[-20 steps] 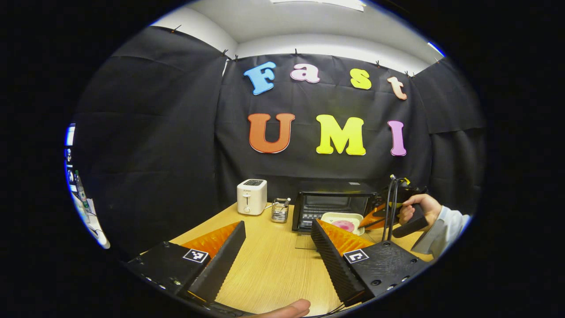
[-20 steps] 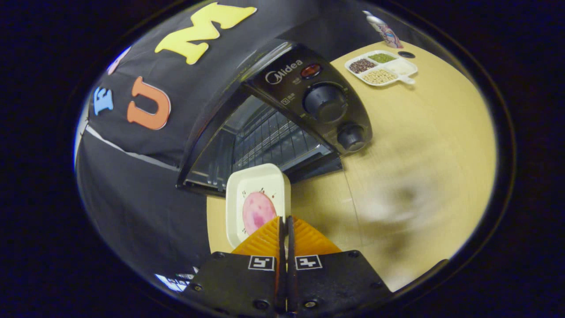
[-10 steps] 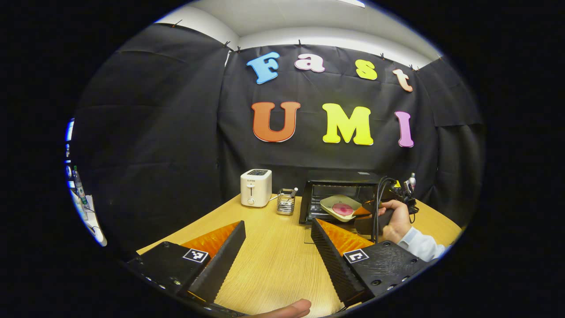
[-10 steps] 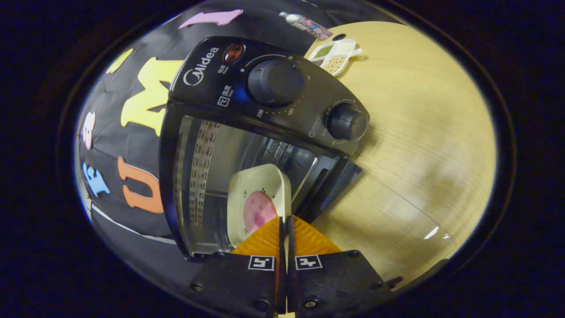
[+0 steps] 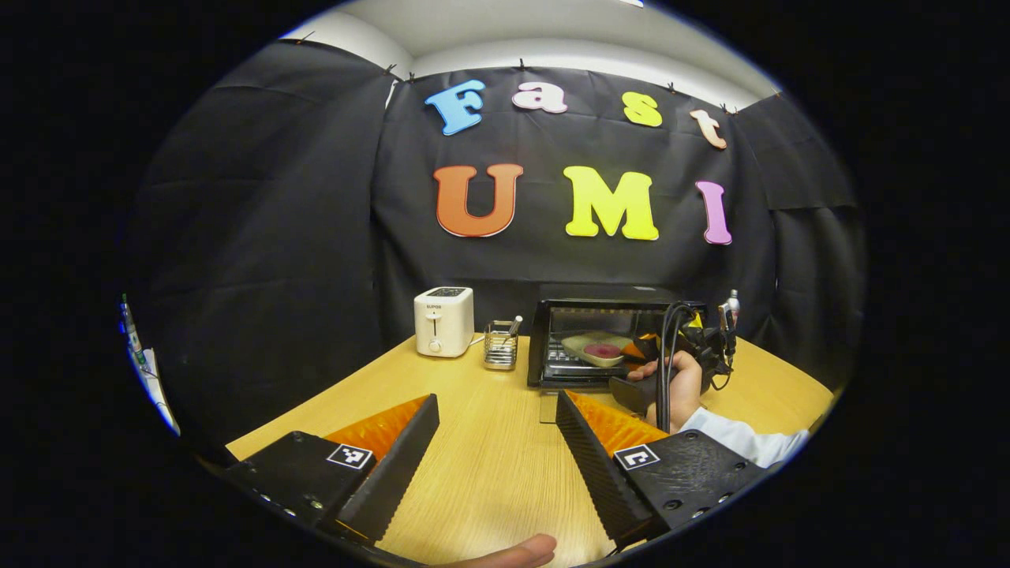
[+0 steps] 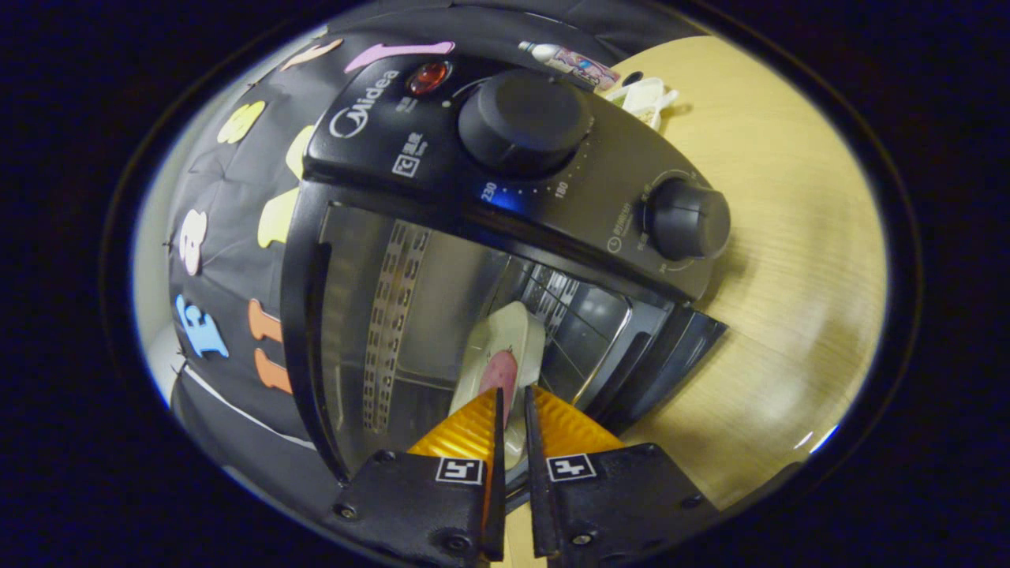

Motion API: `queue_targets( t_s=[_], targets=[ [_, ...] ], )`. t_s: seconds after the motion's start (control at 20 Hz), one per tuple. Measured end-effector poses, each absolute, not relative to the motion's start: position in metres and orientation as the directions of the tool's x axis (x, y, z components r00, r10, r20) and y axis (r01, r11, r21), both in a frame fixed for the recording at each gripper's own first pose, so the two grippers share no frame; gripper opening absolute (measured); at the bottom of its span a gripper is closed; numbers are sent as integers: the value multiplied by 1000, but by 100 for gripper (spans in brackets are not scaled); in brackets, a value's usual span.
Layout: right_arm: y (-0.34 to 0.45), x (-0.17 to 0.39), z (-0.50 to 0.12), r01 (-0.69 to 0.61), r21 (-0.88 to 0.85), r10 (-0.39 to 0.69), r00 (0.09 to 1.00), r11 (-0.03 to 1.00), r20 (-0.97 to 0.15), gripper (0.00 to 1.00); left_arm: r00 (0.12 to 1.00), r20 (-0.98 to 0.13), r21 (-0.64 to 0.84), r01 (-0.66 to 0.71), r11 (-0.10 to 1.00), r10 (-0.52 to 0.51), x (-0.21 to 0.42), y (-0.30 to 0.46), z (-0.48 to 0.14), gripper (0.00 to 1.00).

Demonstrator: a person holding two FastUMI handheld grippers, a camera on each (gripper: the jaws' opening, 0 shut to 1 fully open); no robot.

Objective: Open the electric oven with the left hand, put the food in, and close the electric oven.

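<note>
The plate of food (image 6: 505, 355) sits inside the open oven (image 6: 442, 197), at twelve o'clock from my right tool (image 6: 511, 406), whose fingers have a slight gap around its rim. My left tool (image 5: 497, 430) waits wide open, empty, over the worktop (image 5: 489, 465). Closing the door remains.

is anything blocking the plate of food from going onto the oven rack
Nothing visible does. The oven door is down, and the plate of food is already inside the cavity, over the wire rack, at the tips of the right gripper.
</note>
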State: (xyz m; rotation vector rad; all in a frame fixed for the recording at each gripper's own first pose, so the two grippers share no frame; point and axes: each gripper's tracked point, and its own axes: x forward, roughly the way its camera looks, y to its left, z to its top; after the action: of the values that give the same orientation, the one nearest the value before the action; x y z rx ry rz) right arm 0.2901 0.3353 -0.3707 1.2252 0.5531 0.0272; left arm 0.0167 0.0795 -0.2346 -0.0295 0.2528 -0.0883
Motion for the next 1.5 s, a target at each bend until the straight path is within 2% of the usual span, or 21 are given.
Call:
queue_targets(
  t_s=[0.1, 0.15, 0.2, 0.25, 0.35, 0.4, 0.65, 0.7, 0.75, 0.85, 0.9, 0.95, 1.0, 1.05, 1.1, 1.15, 1.3, 1.35, 1.4, 1.5],
  targets=[
    [336, 287, -371, 258, 887, 319, 864, 383, -389, 12, 963, -248, -48, 97, 994, -106, 18, 76, -236, 95],
    [335, 287, -368, 242, 885, 319, 868, 398, -381, 22, 961, -251, -58, 107, 993, -118, 18, 73, -237, 95],
    [333, 284, -366, 229, 879, 313, 872, 417, -376, 19, 958, -256, -69, 115, 991, -129, 18, 71, -240, 95],
    [330, 280, -363, 213, 877, 313, 876, 430, -366, 24, 956, -261, -78, 120, 990, -137, 18, 69, -242, 95],
    [326, 270, -358, 184, 867, 314, 881, 463, -354, 36, 951, -273, -89, 126, 988, -146, 18, 65, -248, 95],
    [324, 263, -355, 174, 857, 314, 880, 485, -356, 46, 948, -281, -90, 128, 988, -148, 19, 64, -251, 95],
    [316, 216, -333, 57, 807, 349, 882, 588, -316, 56, 923, -346, -105, 142, 984, -170, 18, 49, -278, 95],
    [313, 206, -328, 28, 785, 350, 885, 619, -308, 76, 915, -364, -107, 142, 984, -172, 19, 46, -285, 95],
    [312, 194, -323, -14, 752, 362, 882, 659, -301, 82, 906, -387, -108, 139, 984, -171, 19, 44, -293, 95],
    [307, 172, -314, -86, 655, 359, 886, 751, -295, 86, 893, -416, -104, 143, 984, -174, 18, 38, -302, 95],
    [304, 165, -311, -116, 604, 356, 888, 788, -293, 93, 884, -430, -104, 152, 983, -182, 20, 32, -307, 95],
    [299, 157, -306, -140, 559, 350, 891, 817, -289, 94, 875, -447, -102, 159, 982, -188, 19, 29, -313, 95],
    [295, 149, -298, -166, 532, 351, 897, 830, -268, 100, 865, -465, -96, 165, 982, -191, 21, 25, -319, 95],
    [288, 143, -288, -181, 507, 343, 906, 843, -247, 95, 856, -479, -94, 172, 981, -196, 23, 20, -324, 95],
    [276, 136, -282, -177, 474, 322, 915, 862, -244, 100, 844, -493, -101, 184, 978, -210, 25, 13, -328, 95],
    [265, 130, -277, -181, 435, 309, 919, 882, -244, 94, 831, -507, -112, 200, 973, -229, 27, 5, -332, 95],
    [236, 118, -256, -195, 359, 288, 931, 913, -226, 94, 785, -554, -127, 250, 960, -278, 29, -23, -346, 95],
    [228, 114, -248, -206, 328, 287, 932, 922, -221, 100, 776, -562, -125, 264, 956, -288, 32, -30, -349, 95],
    [218, 110, -244, -206, 294, 278, 933, 933, -227, 94, 767, -568, -124, 279, 952, -299, 34, -40, -351, 95],
    [204, 103, -230, -211, 227, 260, 942, 951, -213, 95, 753, -574, -130, 304, 944, -322, 41, -60, -355, 96]
  ],
)
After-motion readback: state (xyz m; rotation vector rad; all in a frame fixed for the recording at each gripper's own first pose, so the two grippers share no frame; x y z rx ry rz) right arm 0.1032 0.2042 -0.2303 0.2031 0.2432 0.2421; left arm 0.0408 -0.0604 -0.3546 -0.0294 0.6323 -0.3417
